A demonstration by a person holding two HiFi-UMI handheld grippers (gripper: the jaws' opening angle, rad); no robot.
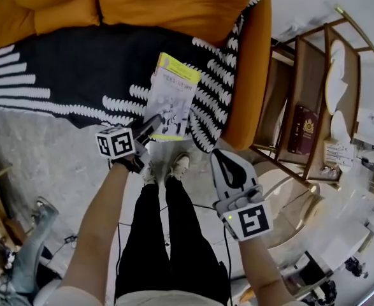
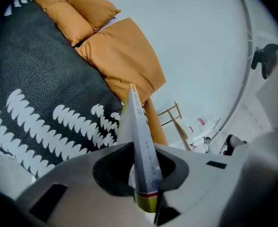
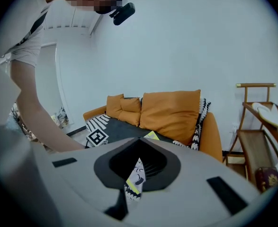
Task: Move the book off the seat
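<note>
The left gripper [image 1: 150, 127] is clamped on the near edge of the book [image 1: 171, 97], which reaches straight ahead from its jaws. The cover is pale, with a yellow band across the far end, a thinner yellow strip near the jaws, lines of dark print and a black-and-white drawing in the lower half. In the left gripper view the left gripper [image 2: 144, 176] squeezes the book [image 2: 138, 122] from both sides, so it is seen edge-on: a grey-white spine with small print, a red stripe and a yellow-green foot down by the jaws. Beyond and below the jaws lies the black throw [image 1: 72, 69] with white toothed markings that covers the seat of the orange sofa [image 1: 253, 69]; whether the book's far end touches it is unclear. The right gripper [image 1: 222, 159] hangs lower and to the right of the left one, its jaws together on nothing, pointing toward the sofa's front. A wooden rack [image 1: 317, 101] stands off to its right.
</note>
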